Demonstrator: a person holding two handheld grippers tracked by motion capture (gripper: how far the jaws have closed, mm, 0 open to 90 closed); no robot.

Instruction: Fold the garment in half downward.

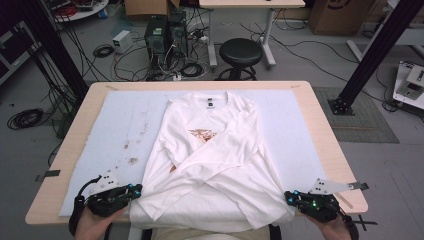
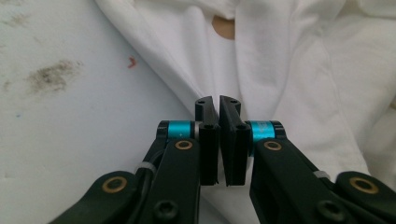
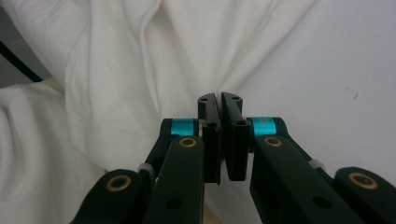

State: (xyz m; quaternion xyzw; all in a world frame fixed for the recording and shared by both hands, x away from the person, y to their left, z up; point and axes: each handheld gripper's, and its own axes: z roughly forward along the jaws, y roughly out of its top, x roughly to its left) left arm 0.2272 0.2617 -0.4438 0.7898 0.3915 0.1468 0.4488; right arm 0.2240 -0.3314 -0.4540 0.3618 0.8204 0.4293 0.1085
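The shirt (image 1: 210, 155) lies on a white sheet (image 1: 115, 135) that covers most of the table (image 1: 320, 125), collar toward the far edge and hem hanging a little over the near edge by the person. Bare sheet lies open on both sides of the shirt, wider on the left, where brown stains mark it; bare wood frames the sheet at the far edge and both ends. The left gripper (image 1: 134, 190) sits at the shirt's near left corner and the right gripper (image 1: 290, 196) at its near right corner, both close to the table's near edge. The shirt is white, with a small brown print on the chest and a dark label inside the collar; both long sleeves are folded across the front and cross each other, and the cloth is rumpled near the hem. In each gripper view the jaws stand nearly together with a thin gap, at the shirt's edge; whether they pinch cloth cannot be told. One shirt, one sheet, two grippers.
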